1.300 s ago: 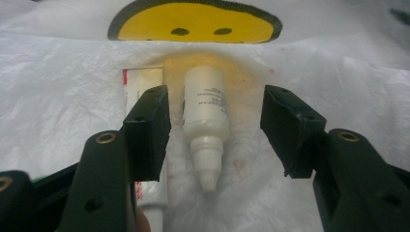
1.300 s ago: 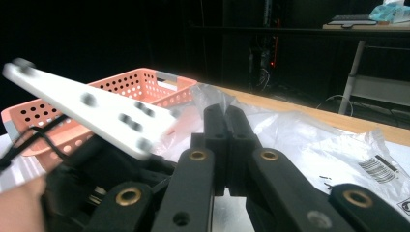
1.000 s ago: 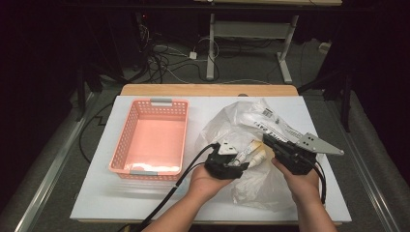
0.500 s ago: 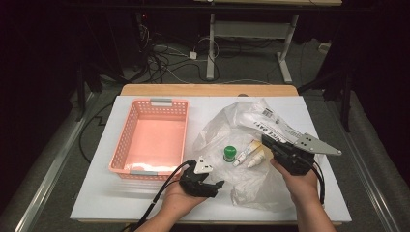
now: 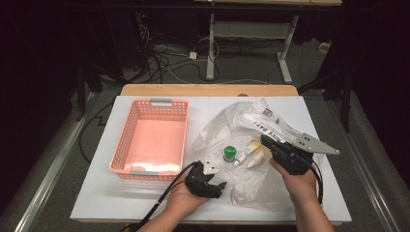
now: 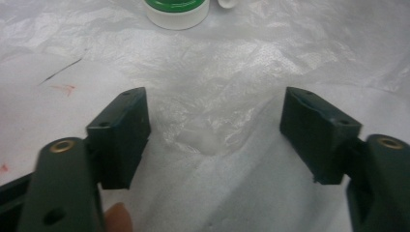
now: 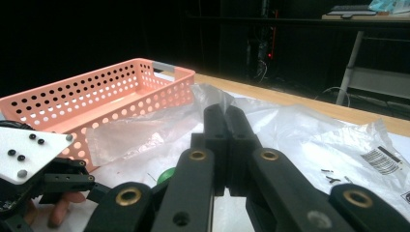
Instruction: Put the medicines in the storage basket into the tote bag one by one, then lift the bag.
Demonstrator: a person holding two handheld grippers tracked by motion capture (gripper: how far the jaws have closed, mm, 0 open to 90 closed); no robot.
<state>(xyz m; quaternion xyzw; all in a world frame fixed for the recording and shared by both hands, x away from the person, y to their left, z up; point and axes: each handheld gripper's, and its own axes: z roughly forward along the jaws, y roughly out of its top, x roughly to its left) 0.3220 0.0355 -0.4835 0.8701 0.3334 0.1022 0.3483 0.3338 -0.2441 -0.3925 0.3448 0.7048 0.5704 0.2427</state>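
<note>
One clear plastic bag (image 5: pixel 251 159) lies right of one pink basket (image 5: pixel 152 140) on the counter (image 5: pixel 96 203), with one green-capped bottle (image 5: pixel 229 153) and two pale tubes (image 5: pixel 251 153) inside. The left claw (image 5: pixel 215 186) has pulled back from the bag's middle to its near edge, its jaws just opened wide and empty. The right claw (image 5: pixel 266 141) pinches the bag's film, jaws together.

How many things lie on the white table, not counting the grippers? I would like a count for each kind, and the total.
Pink basket: 1
Clear plastic bag: 1
Green-capped bottle: 1
Small white tubes: 2
Total: 5
</note>
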